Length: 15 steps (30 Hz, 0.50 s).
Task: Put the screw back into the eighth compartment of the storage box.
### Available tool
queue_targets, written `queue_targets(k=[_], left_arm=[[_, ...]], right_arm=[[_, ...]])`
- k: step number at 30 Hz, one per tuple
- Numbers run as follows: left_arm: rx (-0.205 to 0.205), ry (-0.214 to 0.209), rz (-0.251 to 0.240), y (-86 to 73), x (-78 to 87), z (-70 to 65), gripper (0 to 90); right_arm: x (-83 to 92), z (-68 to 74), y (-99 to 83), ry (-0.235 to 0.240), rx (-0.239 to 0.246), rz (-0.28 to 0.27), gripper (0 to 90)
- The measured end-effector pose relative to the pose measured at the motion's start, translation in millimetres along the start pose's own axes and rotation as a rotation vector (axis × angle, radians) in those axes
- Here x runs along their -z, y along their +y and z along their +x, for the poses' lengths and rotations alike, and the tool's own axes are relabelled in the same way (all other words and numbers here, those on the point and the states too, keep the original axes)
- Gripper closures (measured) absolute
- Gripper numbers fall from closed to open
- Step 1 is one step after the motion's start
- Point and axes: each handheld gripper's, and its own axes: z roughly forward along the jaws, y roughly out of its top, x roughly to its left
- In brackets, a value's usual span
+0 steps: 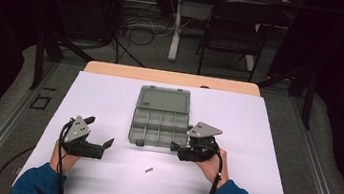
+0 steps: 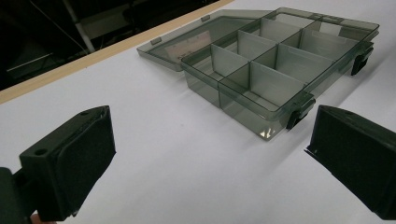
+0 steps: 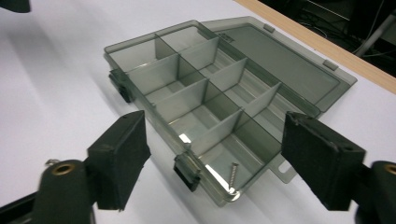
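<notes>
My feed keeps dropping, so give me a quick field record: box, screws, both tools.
box: grey clear organiser, lid open flat toward the far edge, on the white table
compartments: the dividers visible form about eight
screw in box: one, in the front corner compartment nearest the right tool
screw on table: one, loose, in front of the box between the hands
left tool: open, nothing between the jaws, off the box's left front corner
right tool: open, over the box's right front corner, nothing gripped
</notes>
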Motion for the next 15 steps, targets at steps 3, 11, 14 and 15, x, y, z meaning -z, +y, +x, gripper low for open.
queue_targets(k=[3, 11, 14, 15], left_arm=[[0.0, -0.001, 0.001, 0.0, 0.1, 0.0, 0.0], [-0.003, 0.001, -0.001, 0.1, 0.6, 0.3, 0.0], [-0.002, 0.0, -0.001, 0.1, 0.5, 0.4, 0.0], [-0.003, 0.0, -0.001, 0.2, 0.5, 0.3, 0.0]], right_arm=[[1.7, 4.5, 0.7, 0.015, 0.009, -0.006, 16.6], [3.1, 15.1, 1.5, 0.055, 0.03, -0.01, 12.8], [2.8, 19.0, 1.4, 0.065, 0.036, -0.006, 11.6], [2.1, 20.4, 1.3, 0.069, 0.039, -0.006, 11.0]])
